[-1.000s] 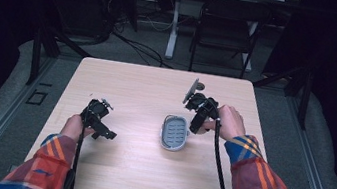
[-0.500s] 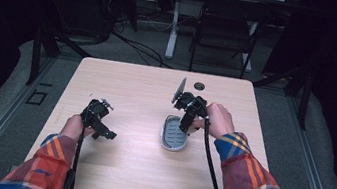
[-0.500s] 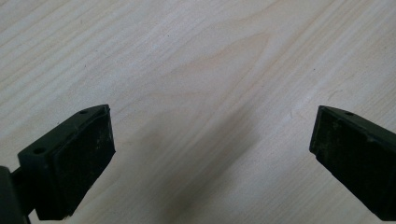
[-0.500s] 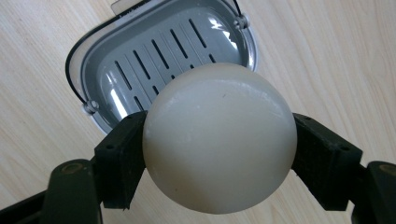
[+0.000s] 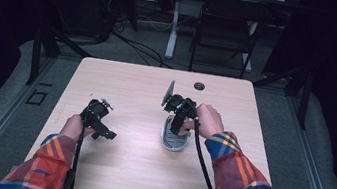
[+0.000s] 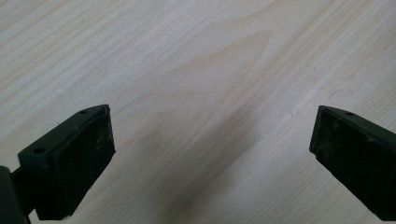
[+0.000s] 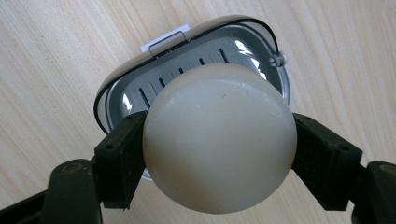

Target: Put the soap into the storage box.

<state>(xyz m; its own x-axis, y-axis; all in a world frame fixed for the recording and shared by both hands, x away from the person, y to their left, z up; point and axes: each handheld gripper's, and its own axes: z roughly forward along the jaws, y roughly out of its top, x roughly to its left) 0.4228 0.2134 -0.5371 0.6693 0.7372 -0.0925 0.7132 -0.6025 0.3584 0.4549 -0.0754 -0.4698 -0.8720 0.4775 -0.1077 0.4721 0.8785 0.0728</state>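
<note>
Gripping a cream-white soap bar [image 7: 219, 140] between its two black jaws, the right gripper [image 5: 176, 121] hangs directly over the grey soap dish [image 5: 173, 139], the pads pressed against the bar's opposite sides. A second ago that gripper stood farther toward the table's right edge, beside the dish; it has since crossed over and dipped slightly, so the bar now sits above the slotted tray rather than off to its side. The dish itself has not shifted on the pale wooden table [image 5: 120, 168]. Seen in the right gripper view, the rounded, egg-like bar presents a blunt end toward the camera, so its long axis cannot be told with certainty; the oval dish beneath runs lengthwise away from the person in the high view. Near the table's left edge, the left gripper [image 5: 97, 123] has kept its place, jaws spread wide with nothing between them but bare wood.
</note>
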